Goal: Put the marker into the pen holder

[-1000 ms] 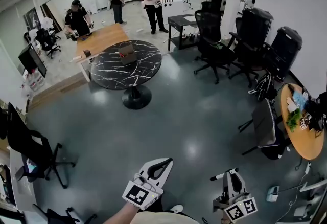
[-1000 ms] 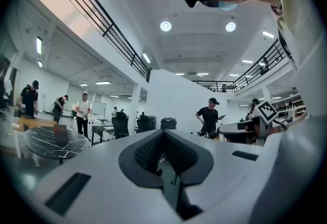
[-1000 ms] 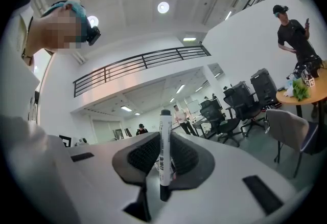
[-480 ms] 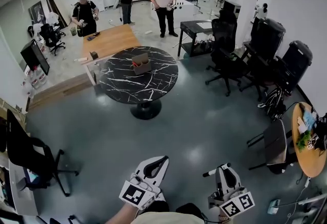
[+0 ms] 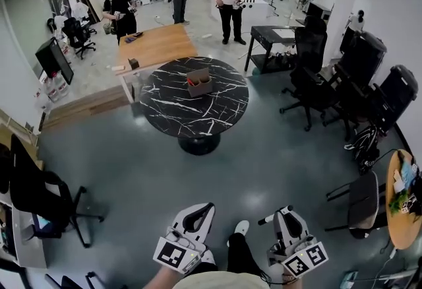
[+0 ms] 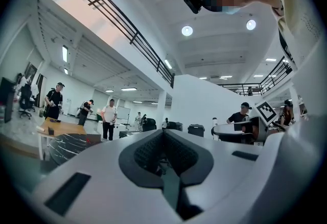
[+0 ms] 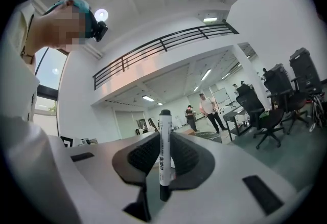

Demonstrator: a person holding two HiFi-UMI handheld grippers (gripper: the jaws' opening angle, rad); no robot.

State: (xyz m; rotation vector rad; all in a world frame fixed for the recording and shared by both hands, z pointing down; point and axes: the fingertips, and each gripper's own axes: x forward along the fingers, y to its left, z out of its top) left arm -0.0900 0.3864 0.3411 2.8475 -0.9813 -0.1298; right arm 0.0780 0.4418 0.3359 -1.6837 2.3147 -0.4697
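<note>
In right hand-held gripper (image 7: 163, 164), white marker (image 7: 164, 141), black-capped

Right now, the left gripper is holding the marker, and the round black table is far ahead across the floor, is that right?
Not quite. The marker is held by the right gripper, standing upright between its jaws, as the right gripper view shows. The left gripper has its jaws together with nothing in them. The round black table is indeed far ahead across the floor.

The left tongs (image 6: 164, 138) are pressed together, aimed up toward the ceiling (image 6: 219, 10).
</note>
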